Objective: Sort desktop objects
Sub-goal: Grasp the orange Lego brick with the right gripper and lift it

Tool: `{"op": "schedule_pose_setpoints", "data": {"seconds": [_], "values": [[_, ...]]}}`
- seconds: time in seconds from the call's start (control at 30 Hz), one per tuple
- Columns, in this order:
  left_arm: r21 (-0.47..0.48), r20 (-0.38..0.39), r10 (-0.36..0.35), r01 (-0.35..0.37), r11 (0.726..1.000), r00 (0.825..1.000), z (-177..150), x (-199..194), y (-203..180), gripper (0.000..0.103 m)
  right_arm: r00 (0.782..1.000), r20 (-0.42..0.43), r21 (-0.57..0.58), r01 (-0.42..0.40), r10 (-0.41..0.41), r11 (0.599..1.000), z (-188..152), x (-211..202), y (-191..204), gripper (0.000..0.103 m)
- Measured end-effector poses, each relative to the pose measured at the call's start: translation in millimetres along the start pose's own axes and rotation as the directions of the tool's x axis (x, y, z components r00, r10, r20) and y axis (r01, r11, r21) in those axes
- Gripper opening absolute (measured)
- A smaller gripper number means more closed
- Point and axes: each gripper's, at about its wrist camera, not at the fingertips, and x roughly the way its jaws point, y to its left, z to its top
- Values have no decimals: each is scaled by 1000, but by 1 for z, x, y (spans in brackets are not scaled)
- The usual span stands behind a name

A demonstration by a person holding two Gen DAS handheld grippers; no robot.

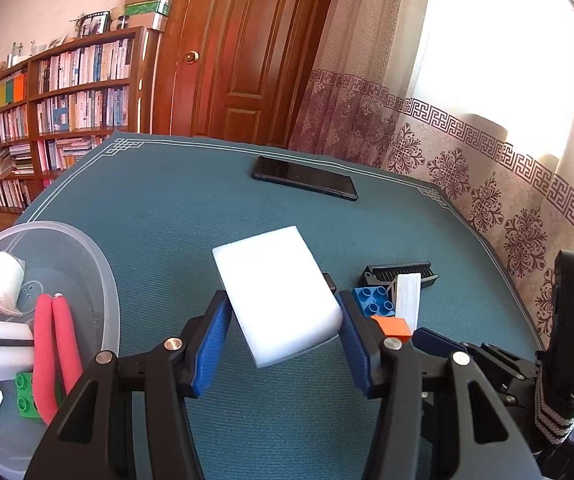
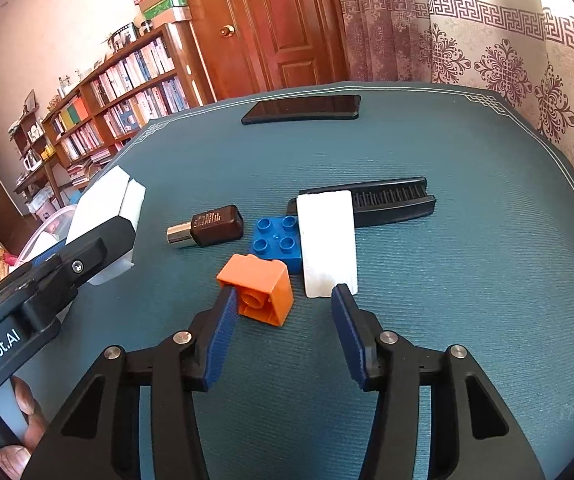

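Observation:
My left gripper (image 1: 283,324) is shut on a white foam block (image 1: 277,292), held tilted above the teal mat; the same block (image 2: 105,216) shows at the left of the right wrist view. My right gripper (image 2: 283,304) is open, low over the mat, its left finger beside an orange brick (image 2: 261,290) lying on its side. Behind it lie a blue brick (image 2: 277,242), a white eraser-like bar (image 2: 329,240), a black comb (image 2: 391,200) and a small dark bottle (image 2: 211,226). The orange brick (image 1: 395,326) and blue brick (image 1: 375,300) also show past the left gripper's right finger.
A clear plastic bowl (image 1: 107,280) at the mat's left holds red-handled pliers (image 1: 53,352), a green brick (image 1: 27,396), white foam pieces and a tape roll. A black phone (image 1: 305,178) lies at the far side. A curtain hangs to the right; a bookshelf and door stand behind.

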Motion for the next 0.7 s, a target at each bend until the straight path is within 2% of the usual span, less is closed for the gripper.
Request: {"op": "schedule_pose_setpoints", "data": {"seconds": [0.37,0.7], "values": [[-27,9,-2,2,1000,1000,2,-3,4,59,999,-16,21,-42,42,999,-4,0,10,52],[-47,13,4,-3,999,1000,3,-4,10,59,1000,1,7,21,-21,1000,3,7,21,52]]}}
